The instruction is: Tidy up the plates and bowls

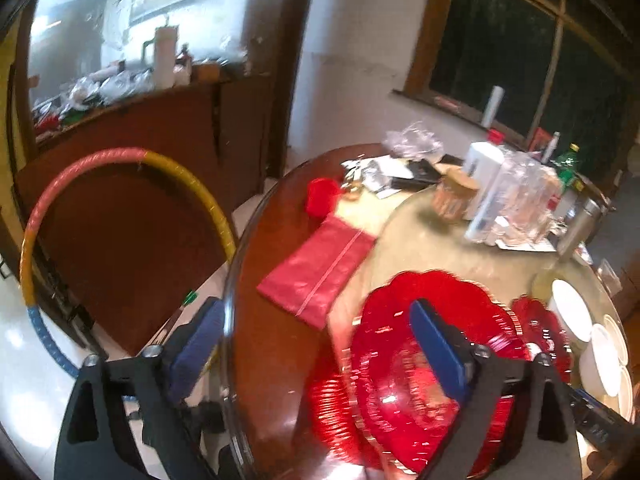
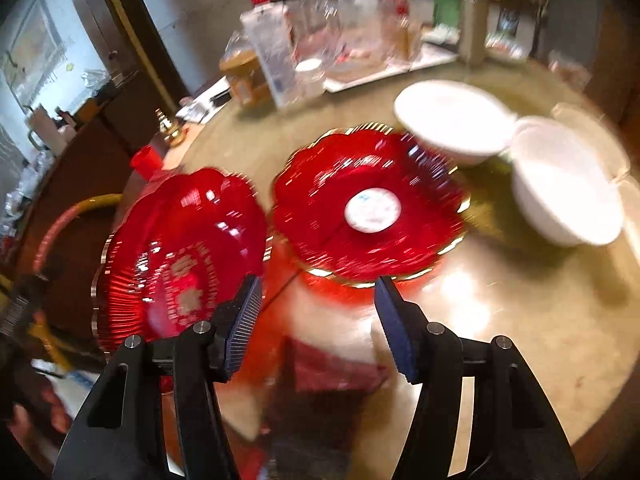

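Observation:
In the left wrist view my left gripper (image 1: 316,346) stands wide open at the round table's edge (image 1: 240,280). Its right finger (image 1: 436,348) hangs over a red scalloped plate (image 1: 400,320), and nothing is pinched. A second red plate (image 1: 544,332) and stacked white bowls (image 1: 572,316) lie to the right. In the right wrist view my right gripper (image 2: 320,330) is open above the tabletop, just in front of two red plates: one at the left (image 2: 176,256), one in the centre (image 2: 368,184) with a white round label. Two white bowls (image 2: 452,120) (image 2: 564,180) sit behind at the right.
A red cloth pouch (image 1: 320,268) and a red cup (image 1: 320,194) lie on the table's left part. Bottles, jars and glassware (image 1: 500,192) (image 2: 272,52) crowd the far side. A coloured hoop (image 1: 120,160) leans on a chair beside the table.

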Demonstrator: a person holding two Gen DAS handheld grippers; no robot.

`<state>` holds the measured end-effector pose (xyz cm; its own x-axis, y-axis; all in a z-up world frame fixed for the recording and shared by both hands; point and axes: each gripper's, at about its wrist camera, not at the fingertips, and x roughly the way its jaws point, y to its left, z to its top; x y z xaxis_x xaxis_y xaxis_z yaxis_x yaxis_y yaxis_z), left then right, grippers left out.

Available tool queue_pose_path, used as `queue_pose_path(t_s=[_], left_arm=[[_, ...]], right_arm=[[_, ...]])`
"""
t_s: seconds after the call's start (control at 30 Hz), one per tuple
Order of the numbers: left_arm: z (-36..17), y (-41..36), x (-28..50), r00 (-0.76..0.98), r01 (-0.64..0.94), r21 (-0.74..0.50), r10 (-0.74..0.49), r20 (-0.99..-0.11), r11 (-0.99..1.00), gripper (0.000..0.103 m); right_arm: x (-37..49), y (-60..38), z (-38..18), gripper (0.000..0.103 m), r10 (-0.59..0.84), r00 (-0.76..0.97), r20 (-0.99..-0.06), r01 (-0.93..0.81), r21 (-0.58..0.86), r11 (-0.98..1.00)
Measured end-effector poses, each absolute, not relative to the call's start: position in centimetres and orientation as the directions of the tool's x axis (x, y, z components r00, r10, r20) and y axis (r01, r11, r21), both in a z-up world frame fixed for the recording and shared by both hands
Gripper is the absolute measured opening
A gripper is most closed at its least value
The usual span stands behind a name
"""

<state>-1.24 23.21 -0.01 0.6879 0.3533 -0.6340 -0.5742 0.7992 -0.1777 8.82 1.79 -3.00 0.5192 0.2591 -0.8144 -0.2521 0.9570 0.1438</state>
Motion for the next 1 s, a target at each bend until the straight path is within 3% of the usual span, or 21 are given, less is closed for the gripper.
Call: queue_pose_path(t_s=[0.2, 0.5, 0.73, 1.0], left_arm=[[1.6, 19.3, 0.4, 0.732, -0.483, -0.110, 0.332, -0.595, 0.868, 0.101], [3.5, 14.5, 4.0, 0.765, -0.326, -0.050, 0.232, -0.601, 0.944, 0.102], [4.1, 11.6, 10.3, 0.706, -0.179, -0.039, 0.100, -0.701, 0.983, 0.102], [0.0, 8.4, 18.1, 0.524, -0.105, -0.081, -0.014, -0.852, 0.991, 0.102]], right_arm=[[8.0, 0.6, -1.9, 0.059, 0.175, 0.608, -0.775, -0.231, 0.038, 0.972], [8.0, -2.6, -1.8, 0.059, 0.153, 0.628, -0.763, -0.183, 0.046, 0.982], [10.1, -6.7, -3.2, 0.059, 0.359, 0.495, -0.791, -0.144, 0.333, 0.932], [13.7, -9.9, -6.5, 0.059, 0.597, 0.380, -0.706, -0.003, 0.644, 0.765]])
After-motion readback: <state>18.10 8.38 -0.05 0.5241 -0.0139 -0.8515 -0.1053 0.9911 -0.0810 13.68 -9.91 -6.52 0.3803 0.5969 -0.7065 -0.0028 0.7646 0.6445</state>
